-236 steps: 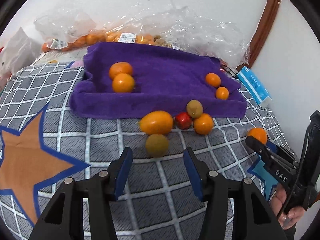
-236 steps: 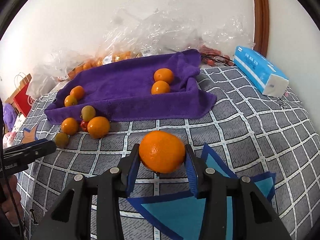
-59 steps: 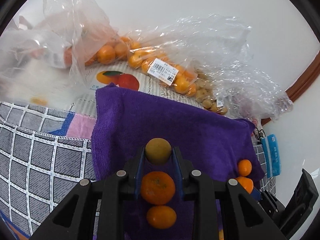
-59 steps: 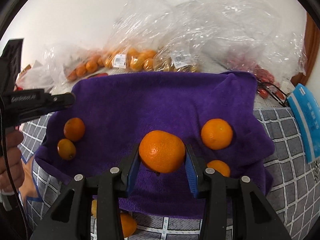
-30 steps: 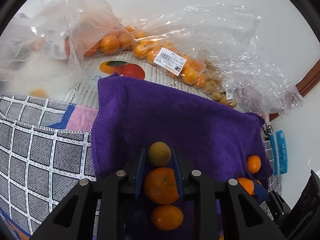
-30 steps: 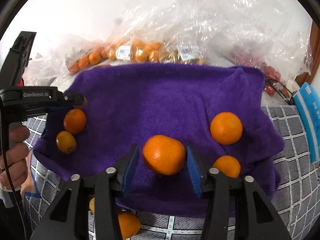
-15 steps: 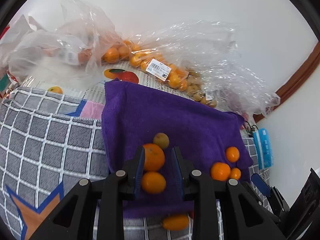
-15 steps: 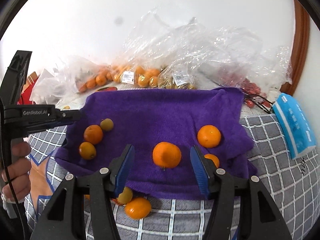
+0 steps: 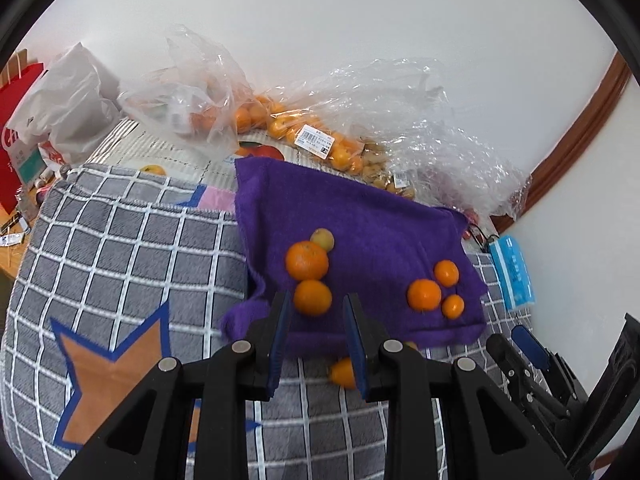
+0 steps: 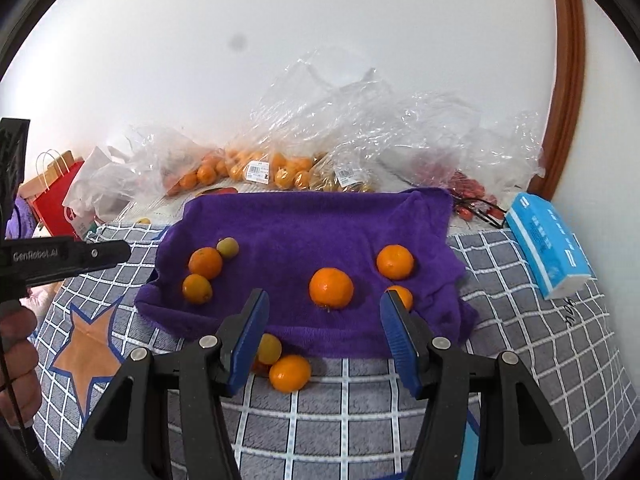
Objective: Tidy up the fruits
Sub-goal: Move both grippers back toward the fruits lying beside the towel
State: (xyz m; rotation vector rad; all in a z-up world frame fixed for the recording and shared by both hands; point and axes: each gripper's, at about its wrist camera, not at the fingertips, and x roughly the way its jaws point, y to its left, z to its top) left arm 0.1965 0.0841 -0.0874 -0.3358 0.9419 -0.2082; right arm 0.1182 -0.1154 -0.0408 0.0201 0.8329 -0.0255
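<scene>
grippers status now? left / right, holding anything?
left gripper: narrow gap between the pads, holding nothing; fruit seen between them lies on the purple towel.
right gripper: open, empty; the orange sits free on the towel.

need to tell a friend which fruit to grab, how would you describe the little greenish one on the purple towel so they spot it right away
Find the purple towel spread over the grey checked blanket. On its left side three fruits sit in a short cluster, and the greenish fruit is the one farthest back, touching the orange in front of it. It is the smallest of the three and dull yellow-green where every other fruit on the towel is bright orange.
</scene>
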